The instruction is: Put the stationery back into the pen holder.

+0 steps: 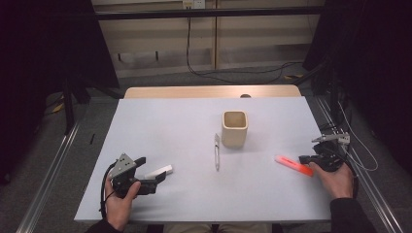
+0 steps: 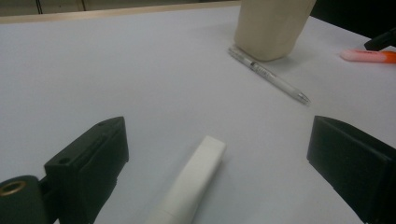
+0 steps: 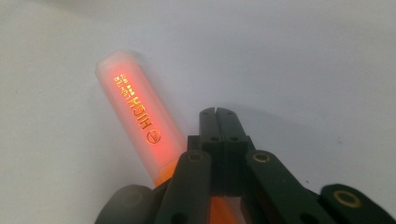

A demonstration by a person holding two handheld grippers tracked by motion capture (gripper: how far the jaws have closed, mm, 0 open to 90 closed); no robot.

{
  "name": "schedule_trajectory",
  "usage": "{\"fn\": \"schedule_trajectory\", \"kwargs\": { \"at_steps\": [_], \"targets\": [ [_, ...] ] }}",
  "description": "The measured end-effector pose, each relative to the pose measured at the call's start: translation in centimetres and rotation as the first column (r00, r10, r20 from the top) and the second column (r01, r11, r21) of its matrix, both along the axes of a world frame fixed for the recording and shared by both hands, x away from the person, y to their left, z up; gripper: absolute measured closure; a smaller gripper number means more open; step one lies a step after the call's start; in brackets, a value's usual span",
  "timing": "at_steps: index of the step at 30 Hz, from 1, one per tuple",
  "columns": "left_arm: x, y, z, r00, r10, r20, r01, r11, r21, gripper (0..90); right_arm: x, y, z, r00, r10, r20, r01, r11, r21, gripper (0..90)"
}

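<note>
Left hand (image 1: 119,199): seen at the near left of the table in the high view, wrapped round the left gripper.
Left gripper (image 1: 153,177): jaws spread wide, as the left gripper view shows, with bare table between them and the thing they flank; nothing is pinched.
White marker (image 2: 189,184): laid flat on the table between the spread jaws of the left gripper, touched by neither; in the high view its far end (image 1: 160,171) is seen pointing toward the middle of the table.
Table (image 1: 184,121): a pale, plain top on which everything is laid.
Clear pen (image 1: 216,152): laid flat near the middle of the table, lengthwise away from the person, just beside the cup on its left.
Beige cup (image 1: 235,128): stood upright beyond the middle of the table, its mouth open to the top; whether the pen touches its base cannot be told.
Orange highlighter (image 1: 293,165): laid flat at the near right, well apart from the cup, its near end at the tip of the right gripper; its capped end (image 3: 135,112) is seen to the left of the jaws in the right gripper view.
Right gripper (image 1: 306,158): jaws pressed together, tip to tip, with nothing between them; the highlighter is passed beside and under them, not pinched.
Right hand (image 1: 335,179): seen at the near right edge of the table, closed round the right gripper.
</note>
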State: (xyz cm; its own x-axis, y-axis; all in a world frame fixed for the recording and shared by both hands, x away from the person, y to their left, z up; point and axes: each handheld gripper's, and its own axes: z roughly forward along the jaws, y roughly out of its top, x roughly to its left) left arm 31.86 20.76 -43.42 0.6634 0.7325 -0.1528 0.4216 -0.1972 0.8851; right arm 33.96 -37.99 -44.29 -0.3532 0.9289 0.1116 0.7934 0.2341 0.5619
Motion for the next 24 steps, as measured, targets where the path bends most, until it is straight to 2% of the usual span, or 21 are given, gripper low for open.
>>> {"fn": "schedule_trajectory", "kwargs": {
  "at_steps": [4,6,8,9,10,12,13,14,15,17,21,22,24],
  "targets": [
    [0.0,0.0,0.0,1.0000,-0.001,-0.002,0.001,1.0000,0.000,5.3,-0.1,-0.3,0.4,0.9985,0.000,0.054,-0.001,1.000,0.014,89.6],
    [0.1,0.1,0.0,1.0000,0.000,-0.001,0.000,1.0000,-0.001,5.3,-0.1,-0.4,0.5,0.9977,0.001,0.068,-0.002,1.000,0.019,87.8],
    [0.0,0.1,0.0,1.0000,0.001,0.000,-0.001,1.0000,-0.001,5.3,-0.3,-0.6,0.9,0.9945,0.005,0.105,-0.008,1.000,0.026,81.9],
    [0.0,0.1,0.0,1.0000,0.000,-0.001,0.000,1.0000,0.000,5.3,-0.3,-0.6,0.9,0.9945,0.005,0.105,-0.008,1.000,0.026,81.9],
    [0.0,0.0,0.0,1.0000,0.000,0.000,0.000,1.0000,0.000,5.3,-0.4,-0.6,1.2,0.9929,0.000,0.119,-0.003,0.999,0.033,73.2],
    [0.0,0.0,0.0,1.0000,-0.001,0.001,0.001,1.0000,0.000,5.2,-0.4,-0.7,1.4,0.9926,-0.005,0.122,0.000,0.999,0.038,69.8],
    [0.0,0.0,0.0,1.0000,0.000,0.001,0.000,1.0000,-0.001,5.3,-0.5,-0.9,1.7,0.9906,-0.010,0.136,0.003,0.999,0.049,57.3],
    [0.0,0.1,0.0,1.0000,0.001,0.002,-0.001,1.0000,-0.001,5.3,-0.5,-1.0,1.8,0.9907,-0.017,0.135,0.009,0.998,0.057,49.2],
    [0.0,0.1,0.0,1.0000,0.000,0.001,0.000,1.0000,-0.001,5.3,-0.5,-1.0,1.8,0.9907,-0.017,0.135,0.009,0.998,0.057,49.2],
    [0.0,0.0,0.0,1.0000,-0.001,0.000,0.001,1.0000,-0.002,5.3,-0.5,-1.1,1.8,0.9900,-0.028,0.139,0.020,0.998,0.058,30.6],
    [0.0,0.1,0.0,1.0000,-0.001,0.000,0.001,1.0000,-0.002,5.3,-0.5,-1.1,1.8,0.9908,-0.007,0.135,-0.001,0.998,0.058,10.2],
    [0.0,0.1,0.0,1.0000,0.000,0.000,0.000,1.0000,-0.003,5.3,-0.5,-1.0,1.8,0.9910,-0.001,0.134,-0.007,0.998,0.059,8.7],
    [0.0,0.1,0.0,1.0000,-0.001,0.000,0.001,1.0000,-0.003,5.3,-0.7,-0.9,2.1,0.9896,0.042,0.138,-0.049,0.997,0.053,14.6]
  ]
}}
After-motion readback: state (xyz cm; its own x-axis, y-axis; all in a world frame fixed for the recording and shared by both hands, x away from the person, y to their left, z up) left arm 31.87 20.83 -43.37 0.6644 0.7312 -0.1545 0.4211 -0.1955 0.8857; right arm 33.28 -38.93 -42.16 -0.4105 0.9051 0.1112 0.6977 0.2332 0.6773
